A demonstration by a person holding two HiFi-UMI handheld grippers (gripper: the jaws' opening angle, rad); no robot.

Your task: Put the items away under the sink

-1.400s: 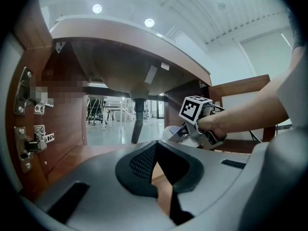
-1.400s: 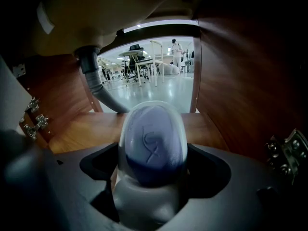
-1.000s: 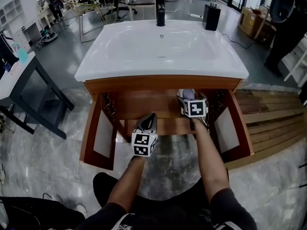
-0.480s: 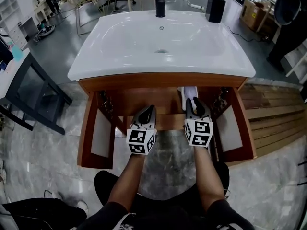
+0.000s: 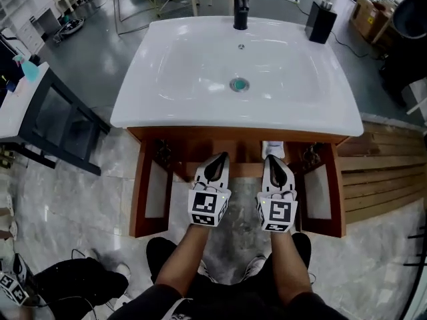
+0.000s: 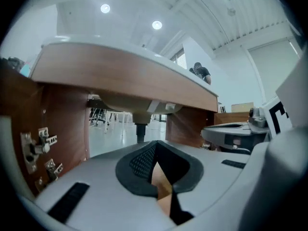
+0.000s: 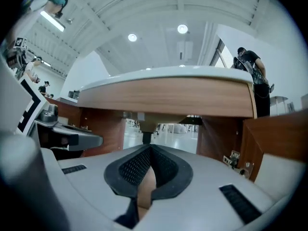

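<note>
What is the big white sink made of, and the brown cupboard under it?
The sink looks like glazed ceramic, or maybe cast stone: it is smooth and glossy white, with lights glinting in the bowl. The cupboard looks like wood or wood veneer, reddish-brown with a soft sheen; streaky grain shows along its front rail.

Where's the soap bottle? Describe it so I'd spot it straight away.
Start at the big white sink on the wooden cabinet. The soap bottle stands on its far right corner. Unlike the round black tap at mid-back, it is a black, square-sided block with a pump on top.
</note>
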